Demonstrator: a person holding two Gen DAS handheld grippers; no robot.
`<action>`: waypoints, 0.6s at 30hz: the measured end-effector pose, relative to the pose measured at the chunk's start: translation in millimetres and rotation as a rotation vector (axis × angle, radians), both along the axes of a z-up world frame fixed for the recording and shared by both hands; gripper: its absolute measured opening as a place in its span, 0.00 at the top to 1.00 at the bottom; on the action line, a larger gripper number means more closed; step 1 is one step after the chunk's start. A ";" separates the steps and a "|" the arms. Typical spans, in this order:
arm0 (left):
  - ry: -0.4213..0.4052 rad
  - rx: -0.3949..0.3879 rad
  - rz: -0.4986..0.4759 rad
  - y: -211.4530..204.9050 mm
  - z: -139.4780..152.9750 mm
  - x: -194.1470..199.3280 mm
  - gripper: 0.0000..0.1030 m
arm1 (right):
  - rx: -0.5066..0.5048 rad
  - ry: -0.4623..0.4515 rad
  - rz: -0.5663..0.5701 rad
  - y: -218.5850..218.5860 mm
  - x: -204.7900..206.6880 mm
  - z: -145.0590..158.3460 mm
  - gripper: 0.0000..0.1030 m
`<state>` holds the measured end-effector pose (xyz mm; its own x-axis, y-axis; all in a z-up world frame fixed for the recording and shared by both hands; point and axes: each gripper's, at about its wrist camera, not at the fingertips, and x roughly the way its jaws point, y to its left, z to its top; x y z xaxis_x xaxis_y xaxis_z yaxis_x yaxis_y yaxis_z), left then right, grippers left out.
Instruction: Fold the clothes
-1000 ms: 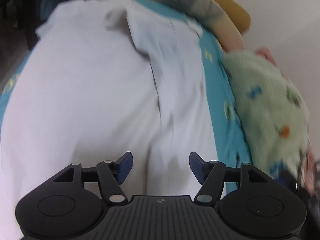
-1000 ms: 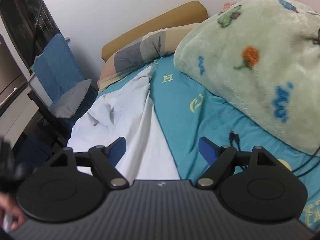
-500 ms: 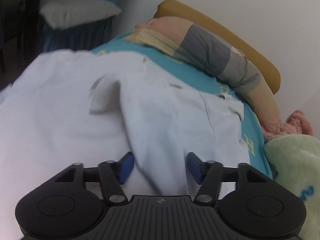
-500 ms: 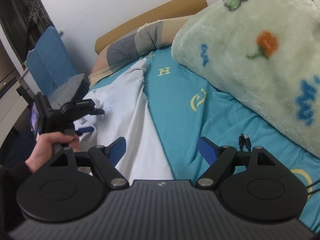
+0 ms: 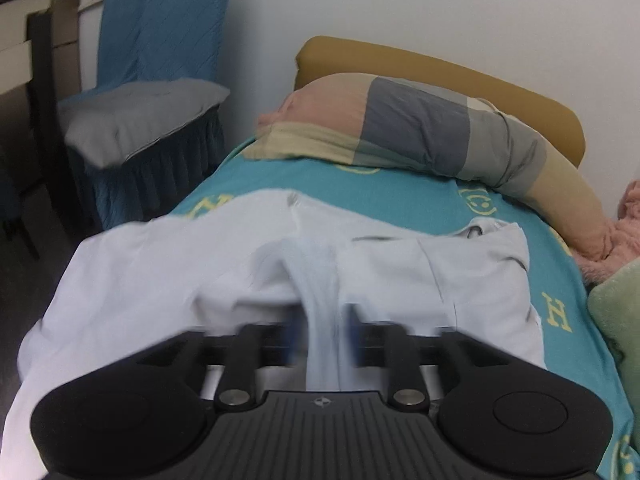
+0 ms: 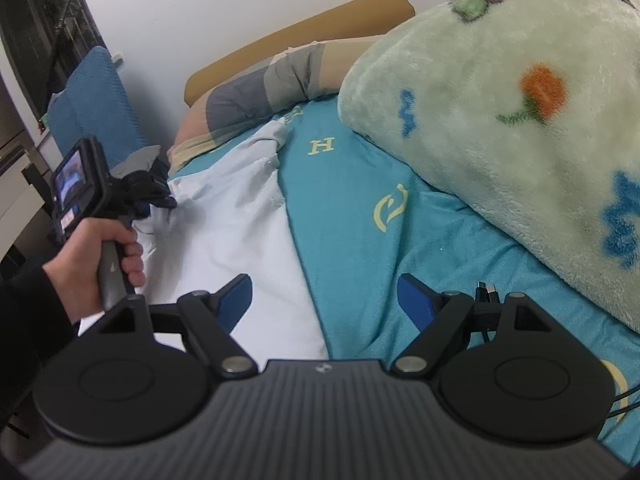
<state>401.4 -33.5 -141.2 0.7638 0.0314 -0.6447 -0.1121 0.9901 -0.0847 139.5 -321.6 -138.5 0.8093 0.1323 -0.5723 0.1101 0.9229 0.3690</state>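
Observation:
A white garment (image 5: pixel 400 276) lies spread on the teal bed sheet (image 5: pixel 404 192). In the left wrist view my left gripper (image 5: pixel 322 336) is shut on a raised fold of the white garment, its blue pads blurred on either side of the cloth. In the right wrist view the garment (image 6: pixel 248 216) lies left of centre, and the left gripper (image 6: pixel 154 200) shows in a hand at the garment's left edge. My right gripper (image 6: pixel 326 300) is open and empty, low over the garment's right edge and the sheet.
A patchwork bolster pillow (image 5: pixel 420 128) and a mustard headboard (image 5: pixel 440 68) lie at the head of the bed. A green fleece blanket (image 6: pixel 520 100) is piled at the right. A black cable (image 6: pixel 486 290) lies by the right gripper. A blue chair with a grey cushion (image 5: pixel 132 116) stands beside the bed.
My left gripper moved forward over the garment towards the head of the bed and closed on a fold of it. The right gripper stayed open and shifted little.

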 end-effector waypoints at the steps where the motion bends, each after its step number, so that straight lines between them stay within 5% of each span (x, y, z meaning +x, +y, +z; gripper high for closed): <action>1: 0.003 0.002 -0.008 -0.4 3.5 -11.2 0.48 | -0.002 -0.004 0.004 0.4 -0.5 0.7 0.21; 7: 0.028 -0.002 -0.103 -5.1 45.1 -110.4 0.23 | -0.023 -0.057 0.026 8.5 -7.9 12.7 0.21; 18: -0.071 0.106 -0.307 -45.3 110.0 -293.1 0.12 | -0.106 -0.209 0.066 21.5 -41.4 40.4 0.21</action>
<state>108.3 -78.8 -31.2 0.7906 -0.1431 -0.5954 0.1956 0.9804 0.0241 98.1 -300.1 -98.1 0.9033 0.1373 -0.4064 -0.0209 0.9604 0.2780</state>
